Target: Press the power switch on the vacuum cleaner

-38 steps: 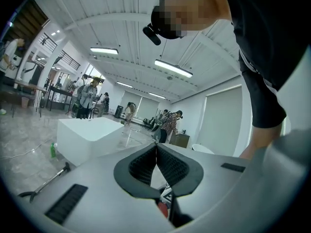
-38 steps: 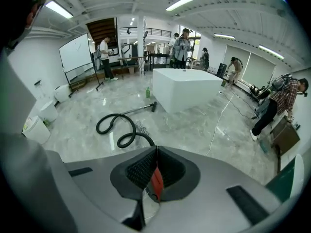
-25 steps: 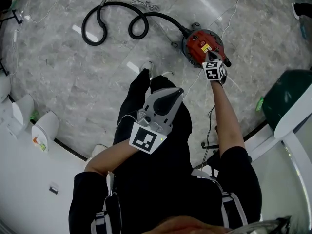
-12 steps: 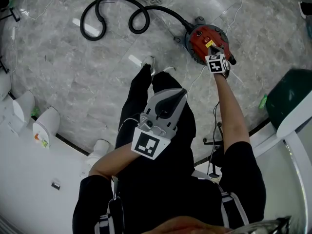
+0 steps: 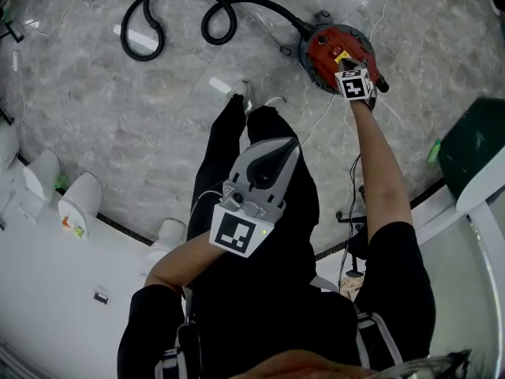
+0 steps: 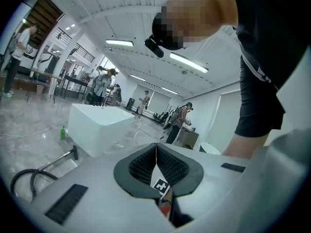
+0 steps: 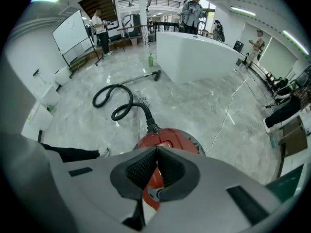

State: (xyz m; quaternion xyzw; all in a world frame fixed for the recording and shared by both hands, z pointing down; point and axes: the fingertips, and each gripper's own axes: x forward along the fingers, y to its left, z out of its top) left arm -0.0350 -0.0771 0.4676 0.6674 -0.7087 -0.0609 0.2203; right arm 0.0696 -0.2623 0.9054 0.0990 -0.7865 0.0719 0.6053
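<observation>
On the grey marble surface (image 5: 118, 133), the red vacuum cleaner (image 5: 325, 47) sits at the upper right of the head view, and its black hose (image 5: 177, 10) loops toward the upper left. The right tool (image 7: 156, 152) is stretched out over the canister's top with its jaws pressed together and nothing between them. The left tool (image 5: 292, 147), likewise closed and empty, idles at mid-frame by the person's legs. Low in the right gripper view a small grey button (image 7: 154, 193), probably the power switch, shows beneath the jaws. The reach looks done; whether the switch is pressed I cannot tell.
</observation>
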